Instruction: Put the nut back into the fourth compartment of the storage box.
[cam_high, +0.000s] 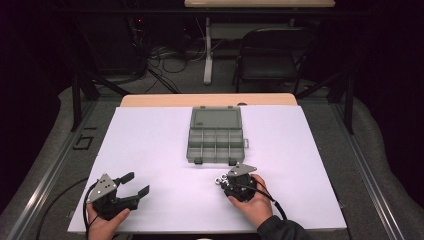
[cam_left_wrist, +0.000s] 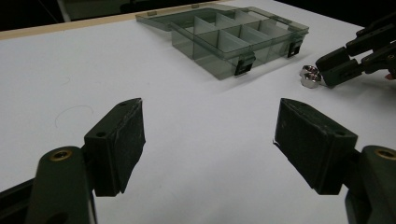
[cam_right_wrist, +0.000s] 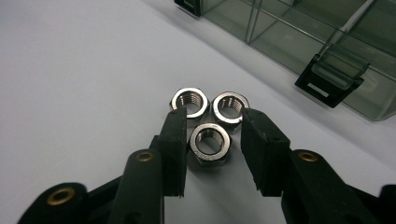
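As the right tongs (cam_right_wrist: 212, 149) straddle one steel nut (cam_right_wrist: 210, 142) on the worktop (cam_high: 150, 150) — pads not yet gripping — the left tongs (cam_left_wrist: 210, 140) idle, spread; next, likely a pinch toward the open organiser box (cam_high: 216, 145).

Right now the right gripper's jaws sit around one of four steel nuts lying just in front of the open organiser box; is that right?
Not quite: there are three steel nuts, not four, as the right gripper view shows. The right gripper does sit around the nearest one, in front of the open organiser box.

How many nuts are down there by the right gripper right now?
3 nuts, clustered on the white table short of the open organizer box: near nut between the right gripper jaws, far-left nut, far-right nut. More may be hidden.
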